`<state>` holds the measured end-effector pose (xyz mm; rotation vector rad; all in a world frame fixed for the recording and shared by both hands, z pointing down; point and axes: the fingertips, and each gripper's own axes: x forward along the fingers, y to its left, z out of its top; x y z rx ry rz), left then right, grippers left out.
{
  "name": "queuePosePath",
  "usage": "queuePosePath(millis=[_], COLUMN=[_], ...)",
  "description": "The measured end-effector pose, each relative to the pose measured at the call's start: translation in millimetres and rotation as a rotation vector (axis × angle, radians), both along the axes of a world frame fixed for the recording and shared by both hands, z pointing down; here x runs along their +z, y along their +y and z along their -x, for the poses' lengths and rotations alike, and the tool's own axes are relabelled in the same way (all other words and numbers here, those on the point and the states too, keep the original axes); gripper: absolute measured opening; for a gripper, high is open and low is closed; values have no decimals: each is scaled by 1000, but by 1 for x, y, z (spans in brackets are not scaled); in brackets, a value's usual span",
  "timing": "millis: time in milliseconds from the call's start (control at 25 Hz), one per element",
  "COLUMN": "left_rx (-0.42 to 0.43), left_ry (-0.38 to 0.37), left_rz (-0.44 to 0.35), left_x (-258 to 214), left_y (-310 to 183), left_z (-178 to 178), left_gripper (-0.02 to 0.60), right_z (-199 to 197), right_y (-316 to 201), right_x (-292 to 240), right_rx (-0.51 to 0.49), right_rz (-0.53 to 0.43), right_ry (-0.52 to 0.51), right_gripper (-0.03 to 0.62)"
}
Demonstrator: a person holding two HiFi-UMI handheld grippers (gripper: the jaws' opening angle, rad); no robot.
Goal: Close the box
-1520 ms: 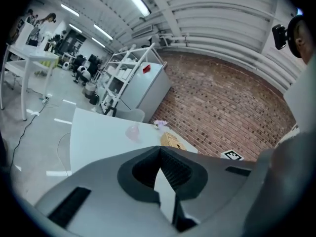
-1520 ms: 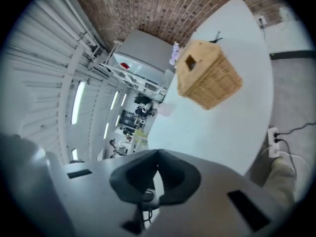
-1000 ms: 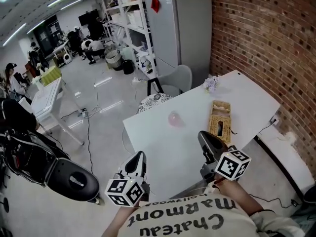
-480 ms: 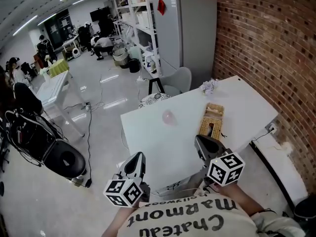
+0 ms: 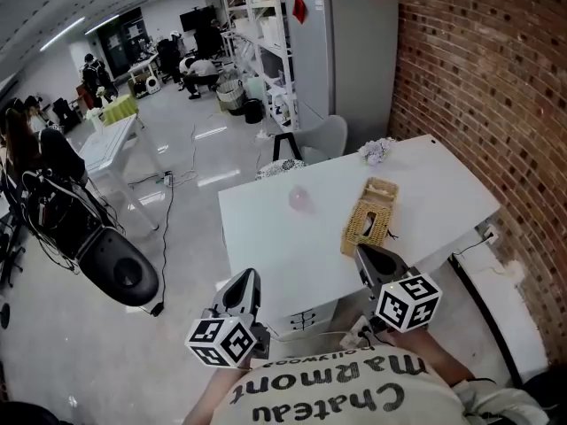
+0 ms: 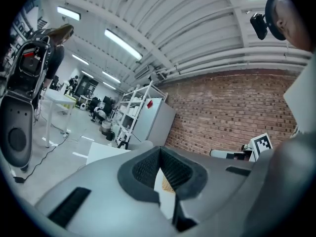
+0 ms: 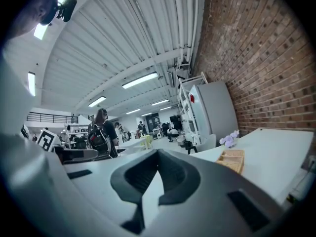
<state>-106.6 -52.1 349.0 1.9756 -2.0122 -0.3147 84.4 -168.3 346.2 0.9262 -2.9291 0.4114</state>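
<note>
A woven wicker box (image 5: 368,214) lies on the white table (image 5: 275,246), toward its right side, and its top looks open. In the right gripper view the box (image 7: 233,158) sits right of the jaws. The left gripper view shows only a sliver of the box (image 6: 168,185) through the notch between its jaws. My right gripper (image 5: 368,257) is shut and empty, its tip just short of the box's near end. My left gripper (image 5: 245,287) is shut and empty too, held by the table's near left corner. In their own views, the left gripper (image 6: 160,157) and the right gripper (image 7: 157,154) have their jaws together.
A pink object (image 5: 299,199) and a bunch of purple flowers (image 5: 376,150) lie on the table. A brick wall (image 5: 478,87) runs along the right. A grey chair (image 5: 323,137), a fridge (image 5: 354,56) and shelves (image 5: 257,42) stand behind. A dark scooter (image 5: 106,255) is parked at the left.
In the head view the table and box have shifted left and turned as the view moved. Both grippers stayed shut; the right one now sits nearer the table's front edge, below the box.
</note>
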Motion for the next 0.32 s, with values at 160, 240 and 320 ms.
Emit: queuePosePath(millis=[160,240,320], left_rx=[-10,-14,-18], left_ry=[-4,-2,4], left_rz=[3,0,-2], left_x=[4,6,10], left_y=[10,13,15], left_z=[-15,-23,-32], left_gripper=[0,0,0], right_z=[-15,-23,-33], right_y=[5,6,6], right_x=[7,9,12], right_rx=[-3,-3,-1], right_rz=[8,8,8], right_ry=[2,6,13], right_gripper=[3,3,3])
